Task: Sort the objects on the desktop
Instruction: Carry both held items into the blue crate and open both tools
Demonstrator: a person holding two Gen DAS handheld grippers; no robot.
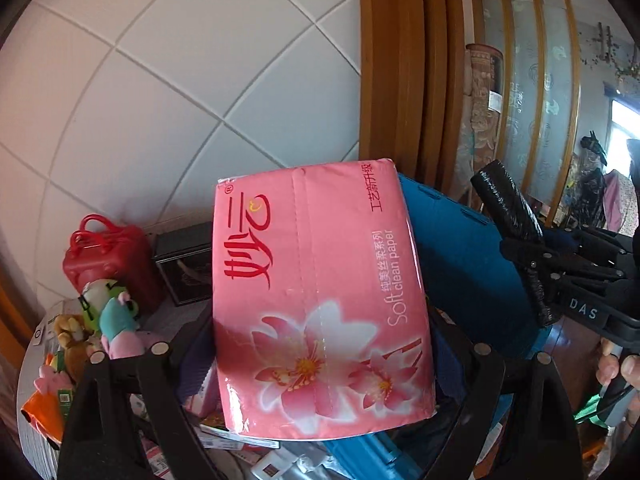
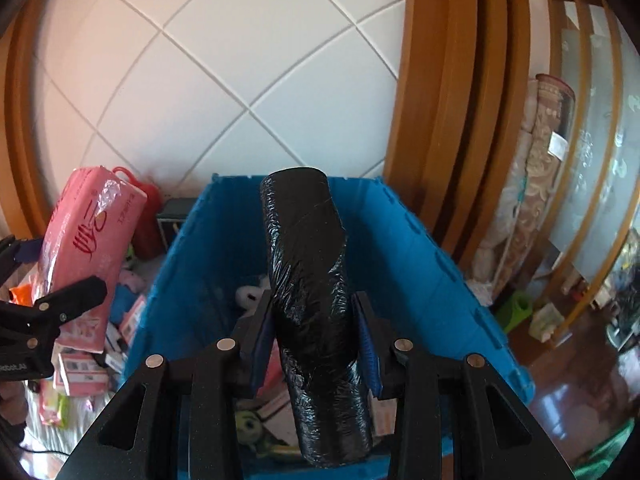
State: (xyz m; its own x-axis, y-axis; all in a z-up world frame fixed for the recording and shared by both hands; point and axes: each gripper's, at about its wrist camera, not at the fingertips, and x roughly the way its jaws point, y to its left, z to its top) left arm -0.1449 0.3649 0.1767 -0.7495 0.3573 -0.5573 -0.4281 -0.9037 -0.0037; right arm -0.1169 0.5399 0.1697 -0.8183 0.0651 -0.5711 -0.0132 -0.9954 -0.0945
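A pink pack of soft tissue paper with a flower print is held up in the air, and my left gripper is shut on it with the jaws wide apart. The pack also shows in the right wrist view, left of the blue plastic crate. My right gripper is shut on a black roll of bin bags above the crate's opening. In the left wrist view the black roll sits in the right gripper beyond the blue crate.
A red case with handles, a black box and plush toys crowd the table by the tiled wall. Small packets litter the table. The crate holds a white plush and boxes. A rolled carpet leans at the right.
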